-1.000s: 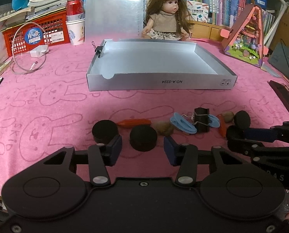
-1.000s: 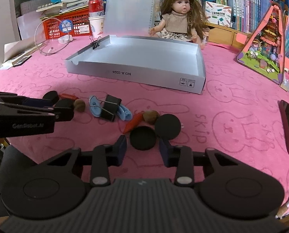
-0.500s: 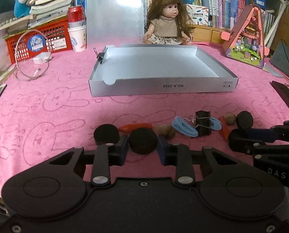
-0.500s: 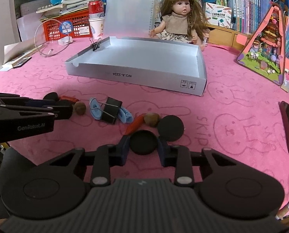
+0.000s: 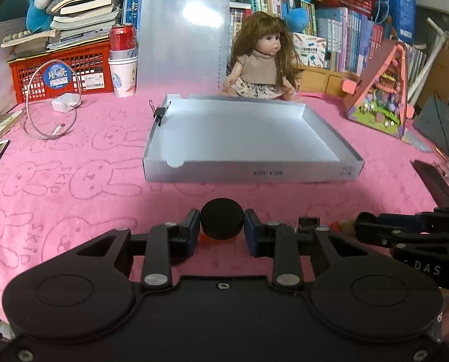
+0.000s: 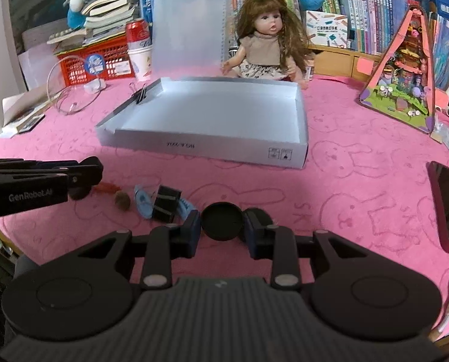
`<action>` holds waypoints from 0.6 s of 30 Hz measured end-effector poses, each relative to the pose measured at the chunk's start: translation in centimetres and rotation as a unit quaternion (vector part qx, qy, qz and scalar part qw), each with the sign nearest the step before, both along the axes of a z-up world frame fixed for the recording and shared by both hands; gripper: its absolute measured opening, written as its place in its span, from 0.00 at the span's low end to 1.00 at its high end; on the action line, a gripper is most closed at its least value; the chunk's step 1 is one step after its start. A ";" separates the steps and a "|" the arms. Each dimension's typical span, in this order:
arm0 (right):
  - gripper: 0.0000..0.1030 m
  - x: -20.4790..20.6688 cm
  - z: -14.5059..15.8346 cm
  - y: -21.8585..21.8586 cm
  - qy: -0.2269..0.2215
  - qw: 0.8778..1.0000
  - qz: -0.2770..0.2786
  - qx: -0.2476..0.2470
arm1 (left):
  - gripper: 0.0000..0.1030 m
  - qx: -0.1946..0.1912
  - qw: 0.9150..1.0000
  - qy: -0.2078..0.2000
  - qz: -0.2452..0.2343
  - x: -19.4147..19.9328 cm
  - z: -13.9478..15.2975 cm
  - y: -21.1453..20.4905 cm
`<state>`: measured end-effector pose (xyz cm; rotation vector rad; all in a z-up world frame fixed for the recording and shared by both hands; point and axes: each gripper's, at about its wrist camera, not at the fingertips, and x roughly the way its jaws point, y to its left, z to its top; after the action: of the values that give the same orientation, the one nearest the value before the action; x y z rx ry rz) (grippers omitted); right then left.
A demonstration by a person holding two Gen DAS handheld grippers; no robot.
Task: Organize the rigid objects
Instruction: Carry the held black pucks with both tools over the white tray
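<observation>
While the left gripper (image 5: 222, 229) clamps a black puck (image 5: 222, 222), the right gripper (image 6: 222, 228) grips a black lid (image 6: 222, 221) before the white tray (image 6: 212, 147).

Doll (image 5: 262, 60), soda can (image 5: 122, 41), red crate (image 5: 61, 72)

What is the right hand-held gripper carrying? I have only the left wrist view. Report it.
Observer: The right hand-held gripper is shut on a black round lid.
Operator: My left hand-held gripper holds a black disc. List what lies on the cloth.
Observer: A black binder clip lies between two blue clips, left of the lid.
Operator: Name the rest.
Observer: A brown nut-like lump and an orange piece lie further left, near the left hand-held gripper.
</observation>
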<state>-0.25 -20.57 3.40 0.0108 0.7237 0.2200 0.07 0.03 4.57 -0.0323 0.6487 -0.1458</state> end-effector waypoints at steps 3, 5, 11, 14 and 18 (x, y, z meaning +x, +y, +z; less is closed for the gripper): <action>0.35 0.8 0.5 -0.3 -0.003 1.000 -0.009 0.004 | 0.29 -0.001 1.000 -0.003 -0.001 1.0 0.6 0.2; 0.35 1.4 0.7 -0.5 -0.002 1.000 -0.014 0.007 | 0.29 0.004 1.000 -0.007 -0.002 1.7 0.9 0.0; 0.35 3.0 1.2 -1.0 -0.006 1.000 -0.025 0.011 | 0.29 -0.001 1.000 -0.008 -0.005 4.0 1.6 -0.5; 0.35 3.8 1.2 -1.3 -0.004 0.999 -0.029 0.014 | 0.29 -0.004 1.000 -0.006 -0.007 5.1 1.8 -0.8; 0.35 5.2 1.1 -1.5 0.002 0.999 -0.032 0.018 | 0.29 -0.002 1.000 -0.005 -0.009 6.4 1.9 -1.2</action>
<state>4.92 -22.09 4.52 0.0685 0.7221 0.1713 6.45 -1.19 6.52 -0.0306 0.6390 -0.1643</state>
